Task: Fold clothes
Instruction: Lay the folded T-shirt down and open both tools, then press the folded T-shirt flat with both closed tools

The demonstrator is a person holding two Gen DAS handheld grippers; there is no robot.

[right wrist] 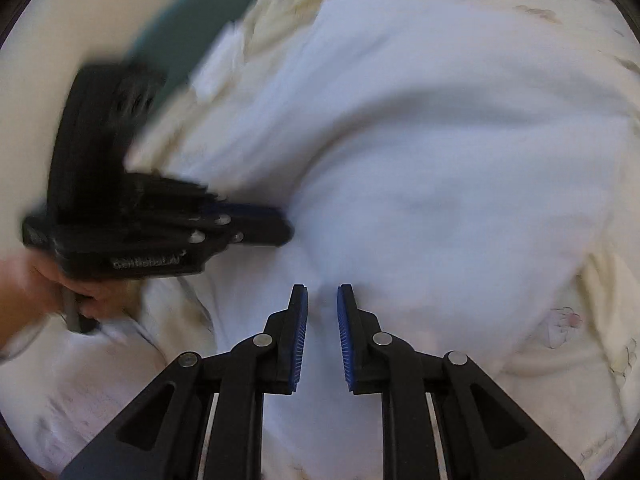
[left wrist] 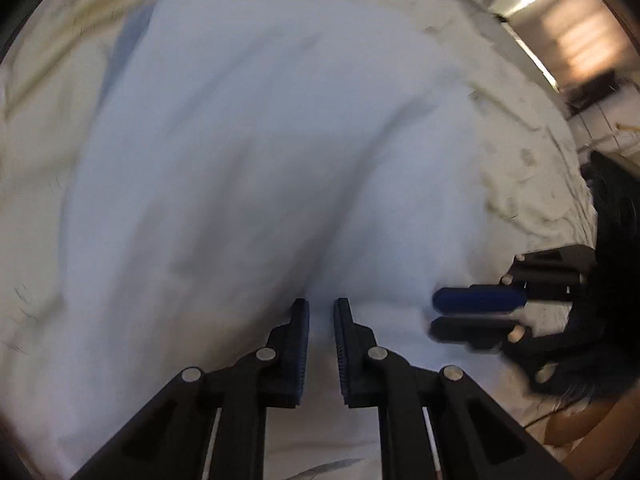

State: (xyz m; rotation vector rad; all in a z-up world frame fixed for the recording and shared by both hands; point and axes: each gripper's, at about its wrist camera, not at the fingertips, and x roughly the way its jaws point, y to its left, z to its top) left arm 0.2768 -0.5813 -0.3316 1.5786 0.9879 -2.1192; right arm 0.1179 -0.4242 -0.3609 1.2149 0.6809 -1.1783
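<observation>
A white garment [left wrist: 260, 140] [right wrist: 440, 140] lies spread over cream bedding, blurred by motion. In the left wrist view my left gripper [left wrist: 321, 302] points down with its jaws nearly together and a pinch of the white cloth between the blue pads; folds run in toward the tips. My right gripper [left wrist: 434, 314] comes in sideways from the right, close beside it on the same cloth. In the right wrist view my right gripper [right wrist: 322, 290] holds a narrow bunch of the garment, and the left gripper [right wrist: 290, 224], held by a hand [right wrist: 24, 280], has cloth drawn to its tips.
Cream bedding with a faint flower print [left wrist: 532, 184] [right wrist: 600, 320] surrounds the garment. A teal shape [right wrist: 192, 20] shows at the upper left of the right wrist view. A dark fuzzy shape [left wrist: 612, 240] and lit furniture [left wrist: 580, 40] stand past the bed's right edge.
</observation>
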